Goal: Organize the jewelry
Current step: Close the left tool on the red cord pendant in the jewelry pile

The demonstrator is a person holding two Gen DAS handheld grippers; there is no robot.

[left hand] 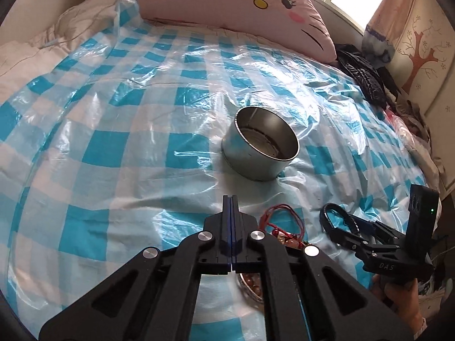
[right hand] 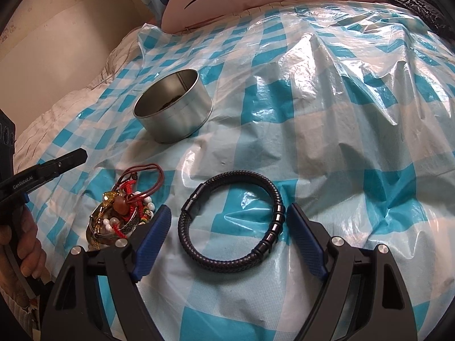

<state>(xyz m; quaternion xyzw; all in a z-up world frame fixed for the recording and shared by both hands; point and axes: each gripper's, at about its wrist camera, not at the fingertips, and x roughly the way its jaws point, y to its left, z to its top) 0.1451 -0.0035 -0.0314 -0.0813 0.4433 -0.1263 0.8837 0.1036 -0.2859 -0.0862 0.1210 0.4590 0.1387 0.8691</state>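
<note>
A round metal tin [left hand: 250,156] stands open on the blue-and-white checked plastic sheet [left hand: 113,147]; in the right wrist view something dark lies at the bottom of the tin [right hand: 176,122]. My left gripper [left hand: 231,199] hangs short of the tin, shut with nothing between its pads. A heap of beads and red cords [right hand: 122,213] lies just right of it. A black braided bracelet [right hand: 273,199] rests flat between the blue pads [right hand: 155,227] of my right gripper [right hand: 229,216], which stands open around it without touching.
A pink cat-face pillow [left hand: 241,2] lies along the far side of the bed. A black jacket [left hand: 364,76] is heaped at the right edge, near the wall. White bedding [left hand: 34,48] is bunched at the far left. A hand [right hand: 22,241] holds the left gripper.
</note>
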